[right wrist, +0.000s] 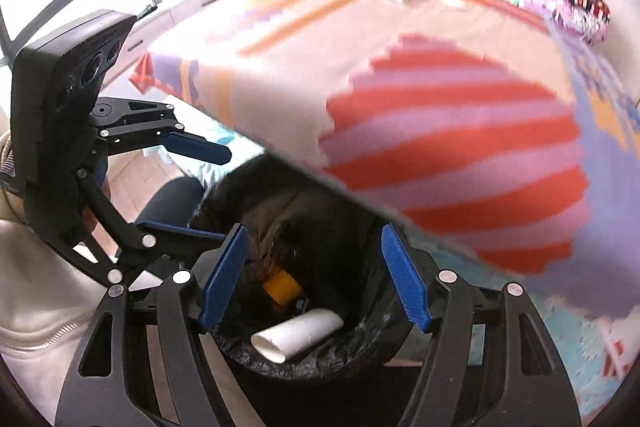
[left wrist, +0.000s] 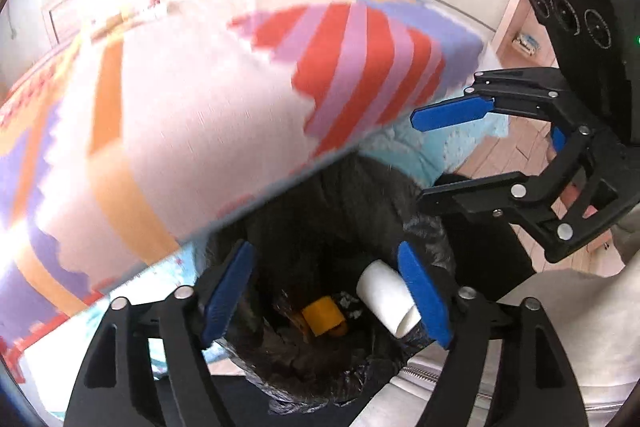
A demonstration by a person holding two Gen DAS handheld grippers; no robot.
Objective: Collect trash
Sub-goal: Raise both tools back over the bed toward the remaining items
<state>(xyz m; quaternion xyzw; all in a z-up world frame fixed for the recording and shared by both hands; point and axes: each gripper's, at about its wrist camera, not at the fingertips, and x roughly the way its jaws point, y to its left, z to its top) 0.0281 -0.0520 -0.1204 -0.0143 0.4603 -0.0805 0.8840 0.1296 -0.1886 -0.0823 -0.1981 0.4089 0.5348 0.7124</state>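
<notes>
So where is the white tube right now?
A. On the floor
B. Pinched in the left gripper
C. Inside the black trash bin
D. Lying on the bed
C. The white tube lies inside the black-lined trash bin near a yellow thing, and both the left gripper and the right gripper hang open above it, holding nothing.
</notes>
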